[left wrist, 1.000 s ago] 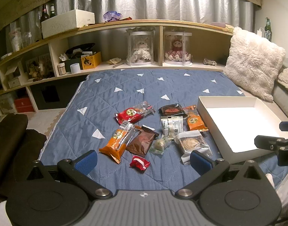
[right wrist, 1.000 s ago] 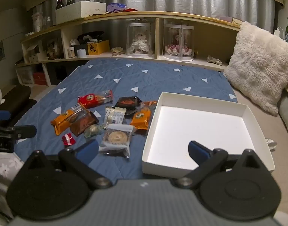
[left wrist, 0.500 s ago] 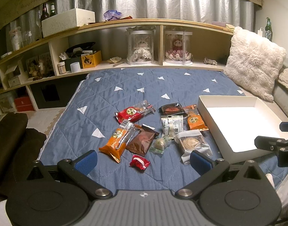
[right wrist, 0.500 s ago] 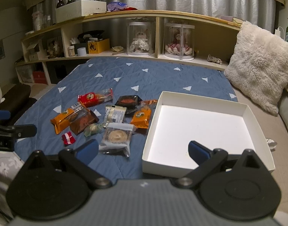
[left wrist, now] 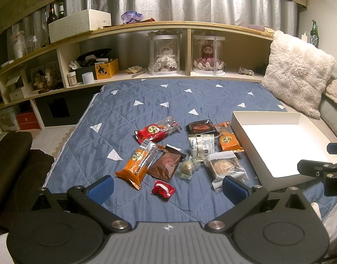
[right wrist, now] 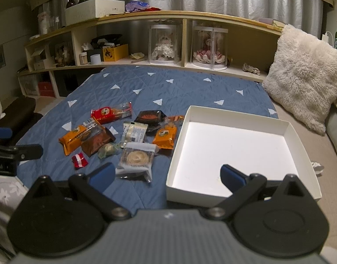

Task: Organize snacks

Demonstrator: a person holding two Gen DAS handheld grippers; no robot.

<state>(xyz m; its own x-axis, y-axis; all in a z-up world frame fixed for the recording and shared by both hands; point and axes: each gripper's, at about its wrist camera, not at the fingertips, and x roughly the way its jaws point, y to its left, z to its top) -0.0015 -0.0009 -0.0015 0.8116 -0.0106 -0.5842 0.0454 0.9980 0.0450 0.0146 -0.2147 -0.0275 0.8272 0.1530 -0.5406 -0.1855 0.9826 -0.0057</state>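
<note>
Your left gripper hovers with its blue-padded fingers spread wide and nothing between them, low over the near edge of the quilted blue bedspread; your right gripper is likewise spread and empty, poised at the near edge of the white cardboard box. That box is shallow, square and holds nothing, sitting toward the bedspread's right edge. Nine wrapped snacks lie clustered just left of it: two orange packets, a long one at the cluster's left and a short one just beside the box wall; one glossy red packet; one crinkled brown pouch; one black packet; one white packet with printed labels; one clear bag showing a round pale pastry; one small greenish round sweet; and one small red-and-white candy nearest you. A shaggy cream cushion leans at the far right corner.
</note>
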